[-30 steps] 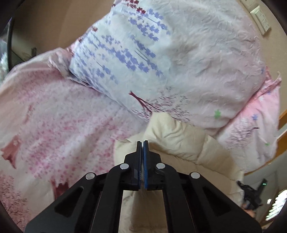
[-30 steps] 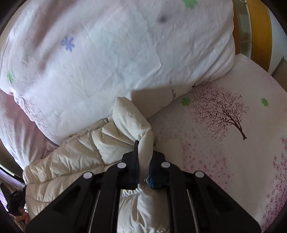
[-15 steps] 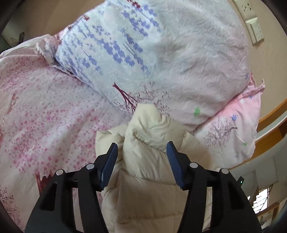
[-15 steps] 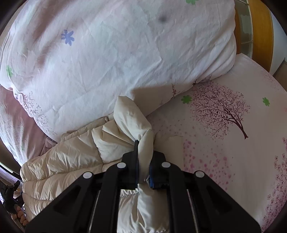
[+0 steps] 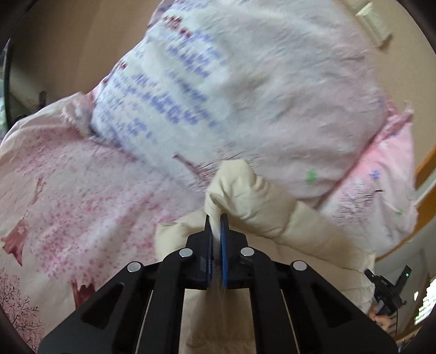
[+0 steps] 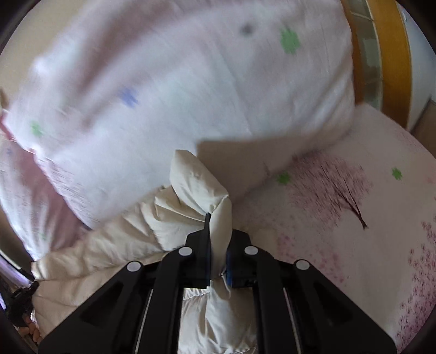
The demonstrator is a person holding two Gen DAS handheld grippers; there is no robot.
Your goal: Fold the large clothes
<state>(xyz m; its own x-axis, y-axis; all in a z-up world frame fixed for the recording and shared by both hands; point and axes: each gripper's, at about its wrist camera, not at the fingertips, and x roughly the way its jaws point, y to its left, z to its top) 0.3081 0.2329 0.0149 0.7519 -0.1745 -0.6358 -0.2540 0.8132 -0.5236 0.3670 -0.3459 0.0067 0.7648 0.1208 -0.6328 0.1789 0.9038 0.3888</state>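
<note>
A cream puffy jacket (image 5: pixel 259 201) lies on the bed against the pillows. In the left wrist view my left gripper (image 5: pixel 216 217) is shut on a bunched corner of it, with pale fabric pinched between the blue pads. In the right wrist view the same jacket (image 6: pixel 190 185) bulges up past my right gripper (image 6: pixel 218 217), which is shut on a thick fold that runs down between its fingers. Both held parts are lifted a little off the bed. The jacket's lower part is hidden under the grippers' black frames.
A large flower-print pillow (image 5: pixel 259 95) stands right behind the jacket, and it is white-pink in the right wrist view (image 6: pixel 177 89). A pink tree-print sheet (image 5: pixel 81 190) covers the bed (image 6: pixel 340 217). A wooden headboard (image 6: pixel 392 54) and a wall switch (image 5: pixel 373 19) lie beyond.
The left gripper went from shut and empty to open around the jacket's corner, then closed on it. The right gripper kept its grip. Both views are now blurred.
</note>
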